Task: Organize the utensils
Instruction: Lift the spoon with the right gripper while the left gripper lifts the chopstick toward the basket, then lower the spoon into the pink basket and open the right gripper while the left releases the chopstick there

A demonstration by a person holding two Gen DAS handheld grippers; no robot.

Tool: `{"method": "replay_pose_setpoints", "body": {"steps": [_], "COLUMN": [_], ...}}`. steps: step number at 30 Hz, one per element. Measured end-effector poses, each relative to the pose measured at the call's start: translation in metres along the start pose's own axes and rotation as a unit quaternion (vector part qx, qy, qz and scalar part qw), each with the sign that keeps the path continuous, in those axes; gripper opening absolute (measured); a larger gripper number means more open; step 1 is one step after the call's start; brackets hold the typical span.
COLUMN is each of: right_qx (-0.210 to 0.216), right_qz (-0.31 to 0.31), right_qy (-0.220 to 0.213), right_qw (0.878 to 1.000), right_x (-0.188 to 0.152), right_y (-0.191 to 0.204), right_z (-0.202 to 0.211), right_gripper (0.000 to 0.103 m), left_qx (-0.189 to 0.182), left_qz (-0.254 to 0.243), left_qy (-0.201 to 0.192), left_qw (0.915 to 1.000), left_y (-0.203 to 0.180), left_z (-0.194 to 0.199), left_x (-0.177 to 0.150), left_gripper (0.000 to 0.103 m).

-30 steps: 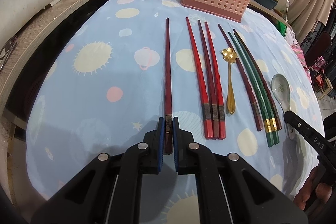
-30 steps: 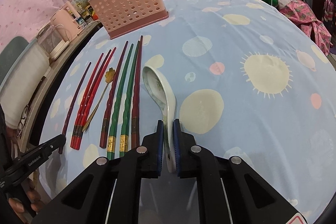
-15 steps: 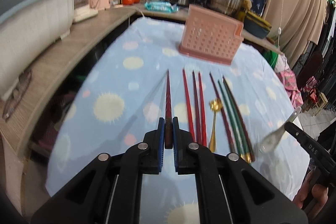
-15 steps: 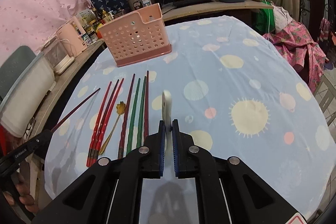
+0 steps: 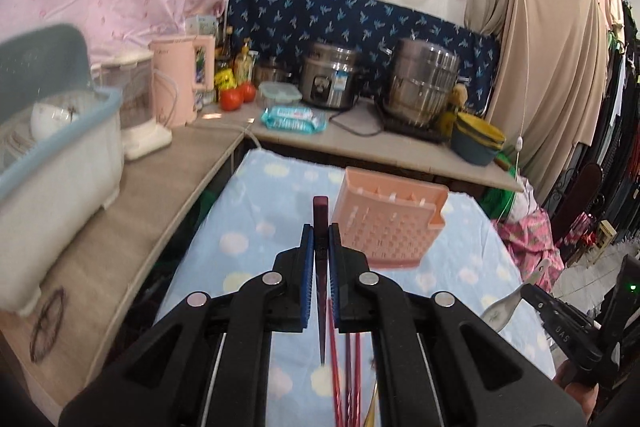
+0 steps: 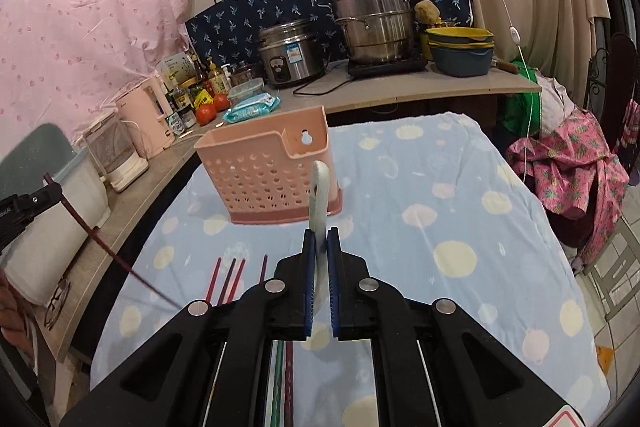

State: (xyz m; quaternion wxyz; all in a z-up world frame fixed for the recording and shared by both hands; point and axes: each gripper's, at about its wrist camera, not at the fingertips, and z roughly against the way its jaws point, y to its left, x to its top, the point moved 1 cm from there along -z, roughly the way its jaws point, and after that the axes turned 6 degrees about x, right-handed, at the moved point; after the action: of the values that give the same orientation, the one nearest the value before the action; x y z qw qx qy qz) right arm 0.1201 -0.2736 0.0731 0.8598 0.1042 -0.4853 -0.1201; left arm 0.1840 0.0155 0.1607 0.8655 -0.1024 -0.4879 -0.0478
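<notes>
Utensils are what I am sorting, and two of them are off the cloth: my left hand-held gripper (image 5: 319, 259) is clamped on a dark red chopstick (image 5: 321, 223), and my right hand-held gripper (image 6: 320, 259) is clamped on the handle of a white spoon (image 6: 320, 195). In the left wrist view the chopstick's thick end sticks up past the blue pads while its thin tip hangs down toward the blue dotted cloth (image 6: 440, 211). The spoon stands nearly upright between the pads, seen edge-on (I cannot make out which way its bowl faces from here).

Straight ahead stands the pink basket (image 6: 264, 171), toward the far edge of the cloth-covered table, just short of the counter (image 6: 400, 91) with the pots. From the left wrist I can look down into its open top and see the dividers inside. Both pieces are held in the air short of it, apart from its rim.

Still lying on the cloth near the near edge are the other chopsticks (image 6: 230, 277), red and green ones, side by side.

I judge this to be the carry step, with both pieces on their way to the basket. Next I would need to bring each piece over the open top, turn it upright, and lower it into a slot before letting go, keeping the two grippers from crowding each other. A chopstick tip could catch in the side holes.
</notes>
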Motion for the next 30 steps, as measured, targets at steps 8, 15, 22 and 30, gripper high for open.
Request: {"method": "replay_pose_setpoints", "body": {"steps": [8, 15, 22, 30], "right_qx": [0.0, 0.002, 0.001, -0.005], "right_qz": [0.018, 0.002, -0.009, 0.001], "right_qy": [-0.031, -0.045, -0.036, 0.001], "right_qw": [0.999, 0.999, 0.999, 1.0], "right_x": [0.061, 0.102, 0.117, 0.103], "right_y": [0.007, 0.002, -0.008, -0.01], "right_z": [-0.038, -0.078, -0.122, -0.165], "right_gripper": [0.006, 0.006, 0.006, 0.006], "left_qx": [-0.012, -0.016, -0.014, -0.001], "left_qz": [-0.013, -0.007, 0.006, 0.006], "left_qy": [-0.071, -0.14, -0.138, -0.072], "left_qw": [0.9973, 0.99, 0.9904, 0.9974], "left_y": [-0.029, -0.052, -0.059, -0.057], "left_z": [-0.004, -0.018, -0.062, -0.127], "left_x": [0.072, 0.125, 0.14, 0.113], "left_gripper": [0.007, 0.007, 0.007, 0.007]}}
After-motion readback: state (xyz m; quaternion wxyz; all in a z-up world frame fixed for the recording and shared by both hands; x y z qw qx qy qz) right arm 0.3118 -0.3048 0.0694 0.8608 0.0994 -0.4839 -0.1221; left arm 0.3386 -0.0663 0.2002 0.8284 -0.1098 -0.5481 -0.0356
